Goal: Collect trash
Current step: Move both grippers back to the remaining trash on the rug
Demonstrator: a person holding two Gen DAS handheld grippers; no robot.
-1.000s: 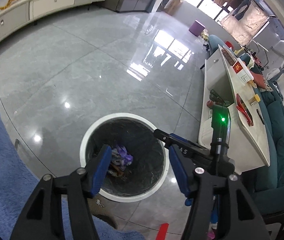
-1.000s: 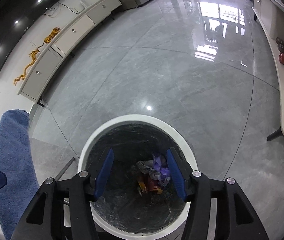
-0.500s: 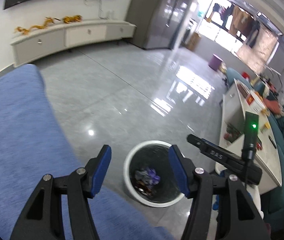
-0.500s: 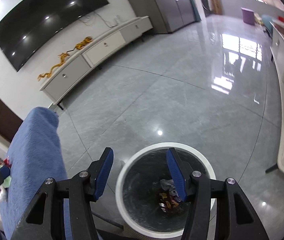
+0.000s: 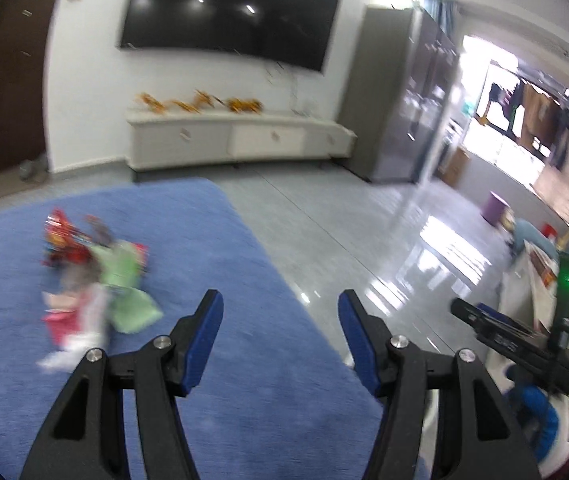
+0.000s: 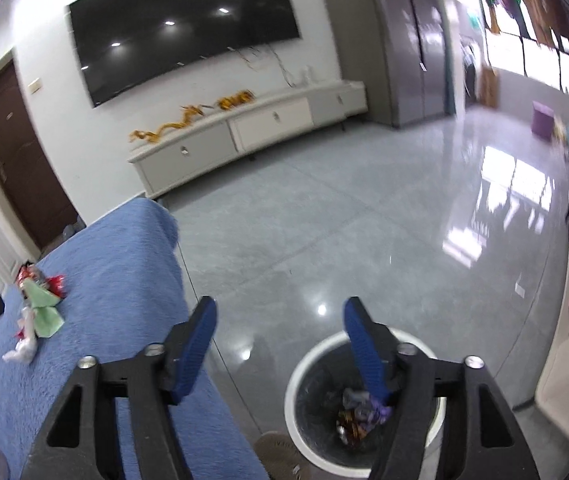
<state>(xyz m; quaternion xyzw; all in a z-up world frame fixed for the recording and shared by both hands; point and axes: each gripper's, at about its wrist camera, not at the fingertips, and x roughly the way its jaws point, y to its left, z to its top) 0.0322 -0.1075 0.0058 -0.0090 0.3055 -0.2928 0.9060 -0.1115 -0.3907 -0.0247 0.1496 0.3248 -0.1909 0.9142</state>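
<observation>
Left of frame on the blue blanket [image 5: 224, 264], wrappers [image 5: 92, 280] lie piled. Left gripper [image 5: 278, 334] and right gripper [image 6: 278, 334] both spread, holding nothing. Trash bin [image 6: 304, 368] lower right, partly filled.

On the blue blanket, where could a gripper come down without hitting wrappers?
Free: the blanket between the wrappers and its floor-side edge, under the open left gripper, and the far strip toward the TV cabinet. Crowded: only the wrapper cluster at left.
</observation>
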